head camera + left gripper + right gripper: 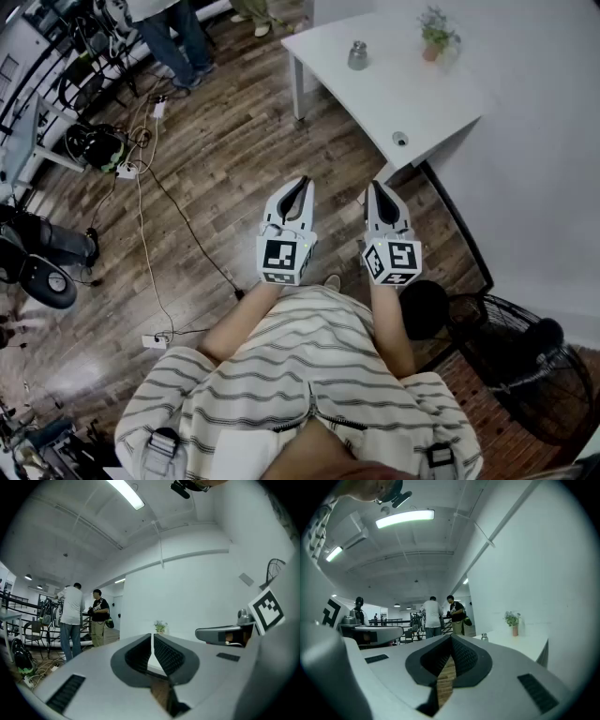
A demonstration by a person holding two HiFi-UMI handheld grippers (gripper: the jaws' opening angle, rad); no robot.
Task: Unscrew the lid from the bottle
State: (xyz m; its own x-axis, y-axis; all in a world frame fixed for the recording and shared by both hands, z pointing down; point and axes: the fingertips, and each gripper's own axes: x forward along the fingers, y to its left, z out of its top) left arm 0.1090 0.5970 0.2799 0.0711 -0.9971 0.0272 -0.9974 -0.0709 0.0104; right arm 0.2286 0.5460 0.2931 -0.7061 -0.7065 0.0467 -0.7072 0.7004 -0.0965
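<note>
While held above the floor point(216, 141) | left hand-held gripper point(301, 182): jaws together, empty | right hand-held gripper point(376, 186): likewise

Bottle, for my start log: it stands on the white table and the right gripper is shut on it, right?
No: the bottle stands on the white table, but the right gripper is shut on nothing, apart from it; see the head view.

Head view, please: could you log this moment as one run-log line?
stage: before grasp | left tongs: shut, empty | right tongs: shut, empty | bottle: upright on white table, untouched
</note>
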